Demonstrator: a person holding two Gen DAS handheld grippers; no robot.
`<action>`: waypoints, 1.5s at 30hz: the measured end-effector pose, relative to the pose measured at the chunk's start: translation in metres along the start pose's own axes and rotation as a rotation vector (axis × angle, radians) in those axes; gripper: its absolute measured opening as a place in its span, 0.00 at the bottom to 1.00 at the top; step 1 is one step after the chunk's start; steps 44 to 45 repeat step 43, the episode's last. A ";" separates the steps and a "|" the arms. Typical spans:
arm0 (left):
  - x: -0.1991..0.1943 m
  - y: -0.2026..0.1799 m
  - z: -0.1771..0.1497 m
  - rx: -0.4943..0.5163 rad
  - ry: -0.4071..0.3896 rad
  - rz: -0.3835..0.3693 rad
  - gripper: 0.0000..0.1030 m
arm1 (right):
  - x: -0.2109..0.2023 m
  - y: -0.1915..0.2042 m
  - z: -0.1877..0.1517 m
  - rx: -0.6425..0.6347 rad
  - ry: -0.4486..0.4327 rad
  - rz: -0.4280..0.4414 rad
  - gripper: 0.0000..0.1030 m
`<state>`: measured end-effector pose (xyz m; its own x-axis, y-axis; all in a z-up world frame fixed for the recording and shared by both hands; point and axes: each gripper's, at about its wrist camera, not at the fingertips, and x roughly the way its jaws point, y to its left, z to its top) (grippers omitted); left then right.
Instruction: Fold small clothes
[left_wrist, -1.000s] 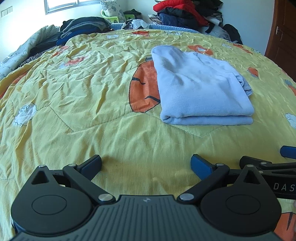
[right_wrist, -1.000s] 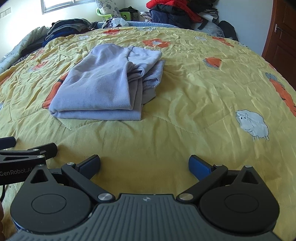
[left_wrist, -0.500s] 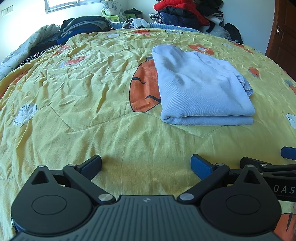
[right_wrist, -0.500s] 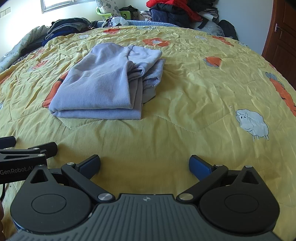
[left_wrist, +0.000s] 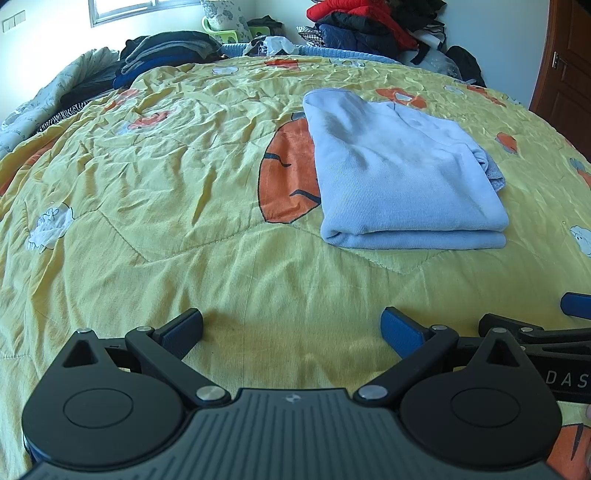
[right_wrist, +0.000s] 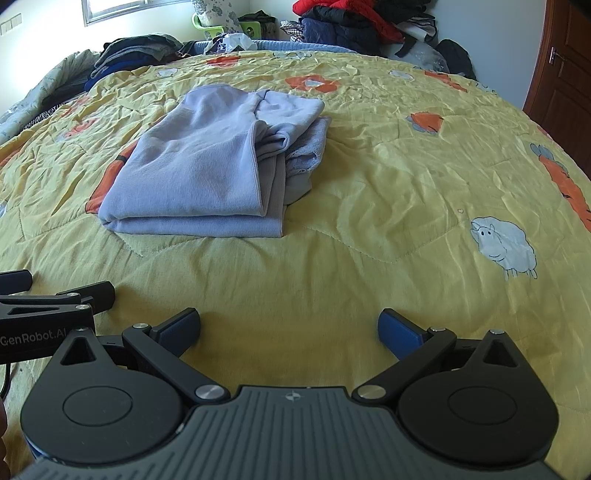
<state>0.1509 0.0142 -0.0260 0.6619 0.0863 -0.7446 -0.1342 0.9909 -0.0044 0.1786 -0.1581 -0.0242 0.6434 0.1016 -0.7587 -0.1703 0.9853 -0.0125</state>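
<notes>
Blue garment (left_wrist: 402, 181) is sitting folded on the bed (left_wrist: 166, 184). Your left gripper (left_wrist: 291, 325) & right gripper (right_wrist: 290, 325) are hovering nearby, jaws spread, empty. Fold looks done imo; next: tidy right-side loose layers or set aside.

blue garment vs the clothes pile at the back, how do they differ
The blue garment is folded into a flat stack; the clothes pile is a loose heap. The garment is one pale colour; the pile mixes red, navy and black. The garment lies mid-quilt, ahead of both open grippers, left gripper and right gripper; the pile sits beyond the quilt's far edge. Neither is being held.
</notes>
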 end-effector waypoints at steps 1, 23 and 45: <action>0.000 0.000 0.000 0.000 0.000 0.000 1.00 | 0.000 0.000 0.000 0.000 0.000 0.000 1.00; 0.000 0.000 0.000 0.002 -0.001 0.000 1.00 | 0.000 0.001 -0.001 -0.001 0.000 0.000 1.00; -0.002 0.002 -0.002 0.000 -0.012 0.003 1.00 | -0.001 0.000 -0.005 0.004 -0.020 -0.001 1.00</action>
